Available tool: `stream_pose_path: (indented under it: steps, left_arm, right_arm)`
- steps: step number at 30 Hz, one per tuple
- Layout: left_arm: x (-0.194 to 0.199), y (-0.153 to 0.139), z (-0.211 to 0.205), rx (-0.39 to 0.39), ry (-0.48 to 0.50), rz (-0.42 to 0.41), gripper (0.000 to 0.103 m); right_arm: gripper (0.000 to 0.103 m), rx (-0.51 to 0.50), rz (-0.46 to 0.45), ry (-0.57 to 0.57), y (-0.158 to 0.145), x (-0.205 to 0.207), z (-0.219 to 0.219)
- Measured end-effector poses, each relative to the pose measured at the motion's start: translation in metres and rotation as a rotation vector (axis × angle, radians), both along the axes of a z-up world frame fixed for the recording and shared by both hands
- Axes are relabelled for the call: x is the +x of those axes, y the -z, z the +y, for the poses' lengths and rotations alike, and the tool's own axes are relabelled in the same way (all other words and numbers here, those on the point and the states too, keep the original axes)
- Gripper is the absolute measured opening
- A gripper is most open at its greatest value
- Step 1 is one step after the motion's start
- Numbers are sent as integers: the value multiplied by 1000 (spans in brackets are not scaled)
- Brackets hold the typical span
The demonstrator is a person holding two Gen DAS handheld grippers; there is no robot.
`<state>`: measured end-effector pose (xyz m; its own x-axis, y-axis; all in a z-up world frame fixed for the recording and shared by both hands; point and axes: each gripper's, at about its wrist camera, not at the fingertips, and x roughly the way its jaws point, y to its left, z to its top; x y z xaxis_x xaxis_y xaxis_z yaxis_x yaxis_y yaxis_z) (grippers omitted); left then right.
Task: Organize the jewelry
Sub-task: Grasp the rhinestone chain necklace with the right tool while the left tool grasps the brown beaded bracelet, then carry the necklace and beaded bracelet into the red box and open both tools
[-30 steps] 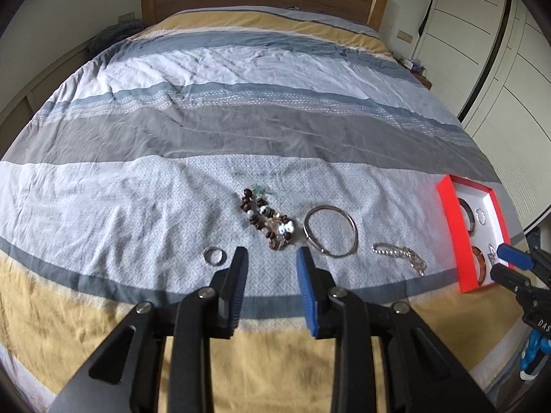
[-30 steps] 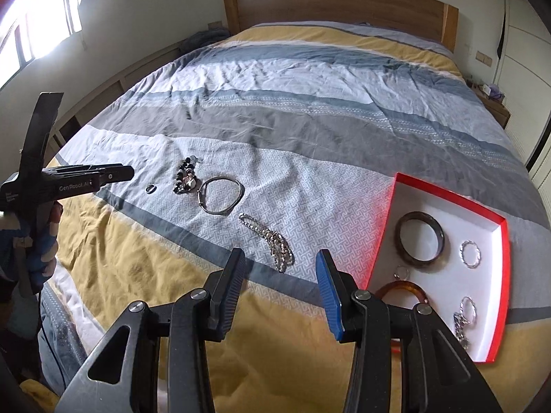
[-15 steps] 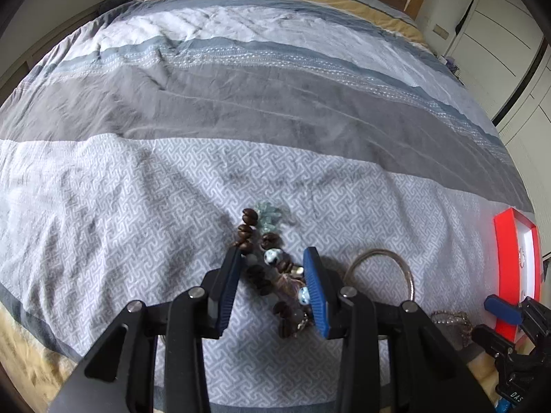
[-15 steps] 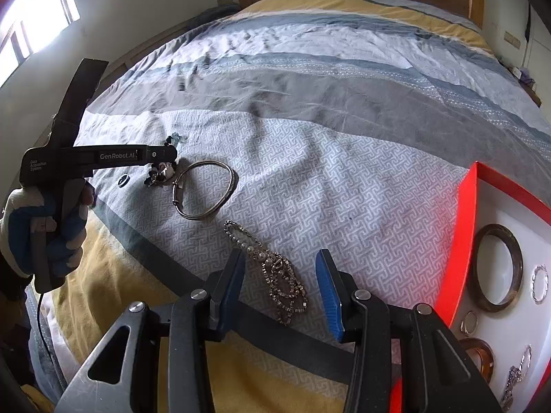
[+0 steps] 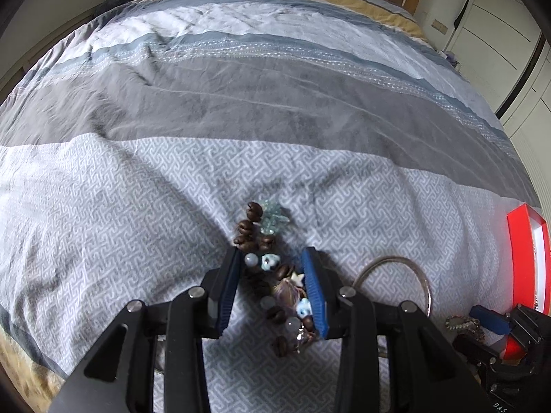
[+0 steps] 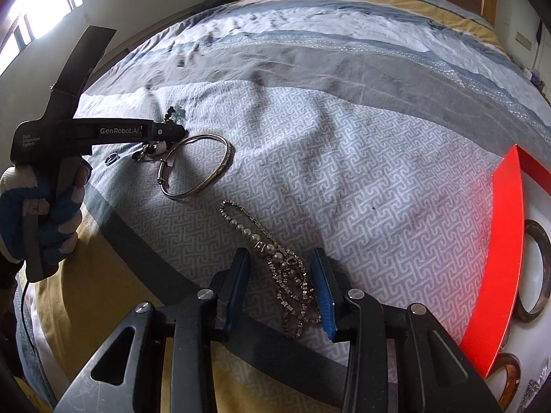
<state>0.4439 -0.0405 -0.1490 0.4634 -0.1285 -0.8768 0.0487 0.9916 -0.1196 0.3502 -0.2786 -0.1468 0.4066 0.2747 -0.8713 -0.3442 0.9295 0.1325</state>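
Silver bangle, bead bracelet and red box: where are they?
Silver bangle (image 6: 225, 153): right wrist view, its far rim.
Bead bracelet (image 5: 250, 209): left wrist view, top brown bead.
Red box (image 6: 499, 258): right wrist view, red side wall.

A bead bracelet (image 5: 272, 285) of dark brown, pale blue and clear beads lies bunched on the patterned grey bed cover. Just beside it rests a thin silver bangle (image 6: 196, 165), flat and slightly oval. Nearer the yellow stripe a silver chain with pearls (image 6: 279, 268) trails in a loose heap. A small ring (image 6: 112, 158) lies apart. The red-sided box (image 6: 496, 258) holds a dark bangle (image 6: 537, 272) and an amber one (image 6: 509, 382).
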Motion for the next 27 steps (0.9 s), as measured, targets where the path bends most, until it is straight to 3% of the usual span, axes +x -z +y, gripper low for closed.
stream_pose_path:
  steps: [6, 10, 17, 27]
  left_arm:
    - [6, 2, 0, -16, -8, -9, 29]
    - [5, -3, 3, -19, -17, -23, 11]
    - [-8, -24, 12, -32, -36, -46, 10]
    - [-46, -89, 21, -34, -20, -121, 10]
  right_arm:
    - [15, 7, -18, 40, 1, 4, -6]
    - [14, 32, -33, 57, -3, 3, -10]
    - [13, 43, -62, 57, -26, -11, -9]
    - [13, 65, -130, 66, -83, -49, -1]
